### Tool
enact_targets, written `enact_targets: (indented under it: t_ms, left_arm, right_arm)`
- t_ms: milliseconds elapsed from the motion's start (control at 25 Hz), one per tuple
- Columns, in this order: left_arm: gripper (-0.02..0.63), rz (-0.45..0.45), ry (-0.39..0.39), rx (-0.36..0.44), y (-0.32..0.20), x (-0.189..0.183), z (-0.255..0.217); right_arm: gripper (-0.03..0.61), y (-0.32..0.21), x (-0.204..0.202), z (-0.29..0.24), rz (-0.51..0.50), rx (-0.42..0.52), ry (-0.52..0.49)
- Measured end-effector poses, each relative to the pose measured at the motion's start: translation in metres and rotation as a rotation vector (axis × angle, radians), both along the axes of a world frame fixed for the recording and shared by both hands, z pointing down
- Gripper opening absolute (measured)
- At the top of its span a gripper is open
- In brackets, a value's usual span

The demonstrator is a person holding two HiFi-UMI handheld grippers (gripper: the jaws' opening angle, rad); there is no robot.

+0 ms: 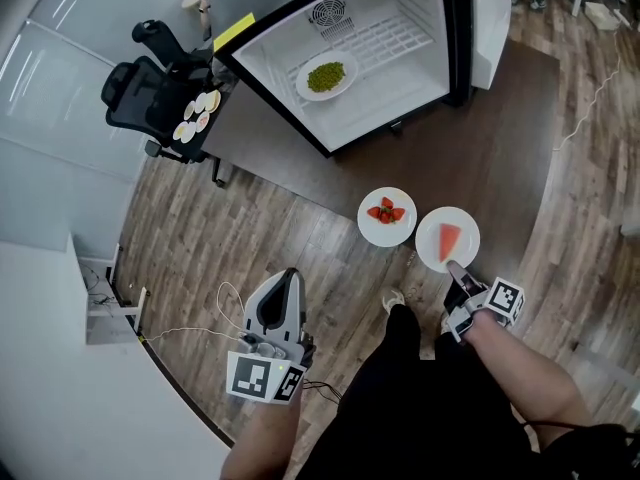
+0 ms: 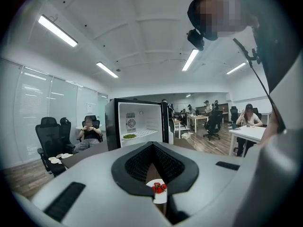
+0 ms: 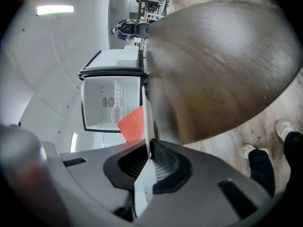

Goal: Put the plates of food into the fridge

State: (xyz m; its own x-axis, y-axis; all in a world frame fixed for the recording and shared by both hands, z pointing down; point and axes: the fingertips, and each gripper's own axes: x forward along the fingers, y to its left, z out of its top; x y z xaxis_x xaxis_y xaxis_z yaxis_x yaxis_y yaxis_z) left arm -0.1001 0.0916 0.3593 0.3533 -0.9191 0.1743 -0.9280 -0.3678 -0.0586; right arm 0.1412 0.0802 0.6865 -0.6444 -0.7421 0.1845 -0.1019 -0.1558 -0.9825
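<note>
The right gripper [image 3: 147, 157] has its jaws closed on the rim of a white plate [image 3: 146, 122], which is seen from its edge as a thin upright line. A red slice of watermelon [image 3: 131, 123] lies against the plate's left face. Behind it stands an open fridge [image 3: 102, 105] with a white inside. A wide brown surface [image 3: 222, 70] fills the upper right. Two light shoes [image 3: 284, 126] stand on the wooden floor [image 3: 265, 122] at the right.

pea plate [image 1: 326, 76] in fridge [image 1: 400, 80]; watermelon plate [image 1: 430, 245] beside strawberries [image 1: 387, 211].
</note>
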Motion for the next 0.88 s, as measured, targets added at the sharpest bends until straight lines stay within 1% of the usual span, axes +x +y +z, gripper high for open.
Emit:
enact_targets:
  t_ms: [240, 400, 520, 680, 880]
  left_arm:
    - [0.005, 0.031, 0.043, 0.004, -0.028, -0.007, 0.001]
    - [0.005, 0.084, 0.065, 0.019, -0.051, -0.008, -0.001]
    - [0.005, 0.108, 0.097, 0.024, -0.071, -0.012, -0.002]
    - [0.005, 0.171, 0.12, 0.043, -0.091, -0.012, -0.008]
    - [0.005, 0.21, 0.125, 0.061, -0.115, -0.034, -0.015]
  right_arm:
    - [0.02, -0.022, -0.008, -0.035, 0.016, 0.032, -0.028]
    - [0.02, -0.04, -0.012, -0.058, 0.044, 0.057, -0.032]
    - [0.02, -0.058, -0.018, -0.072, 0.067, 0.067, -0.034]
    - [0.02, -0.079, -0.026, -0.091, 0.092, 0.083, -0.032]
    - [0.02, -0.109, -0.043, -0.122, 0.119, 0.125, -0.038]
